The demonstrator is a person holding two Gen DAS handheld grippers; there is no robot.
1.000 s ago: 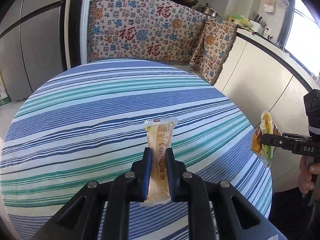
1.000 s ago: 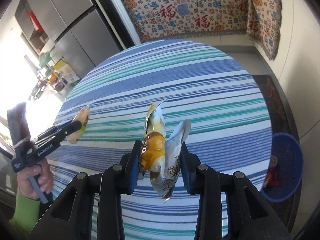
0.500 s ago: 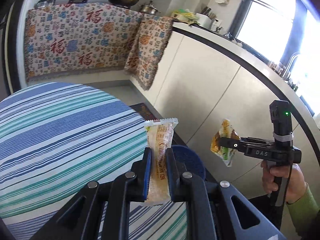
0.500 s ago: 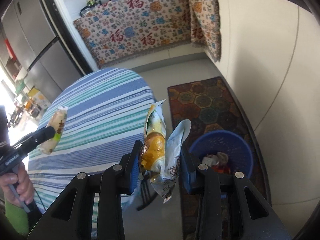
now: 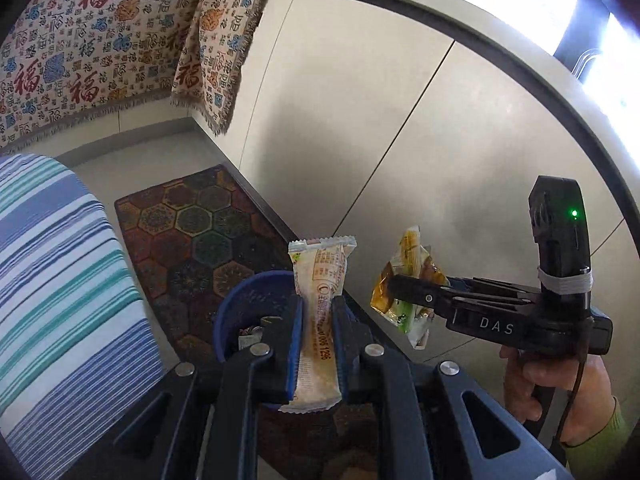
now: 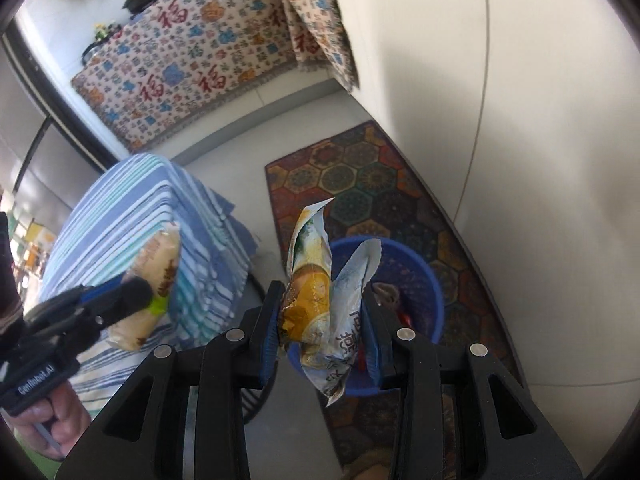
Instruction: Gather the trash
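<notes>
Above the blue bin [image 6: 424,276], left hand-held gripper [image 5: 317,336] clamps a beige wrapper [image 5: 320,320]; right hand-held gripper [image 6: 324,328] clamps crumpled packets [image 6: 320,300].

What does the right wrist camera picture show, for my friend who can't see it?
The right gripper pinches crumpled yellow and silver foil snack wrappers above a round blue plastic trash bin on a patterned hexagon rug. At left, the left gripper holds a long beige snack packet beside a blue-striped tablecloth.
</notes>
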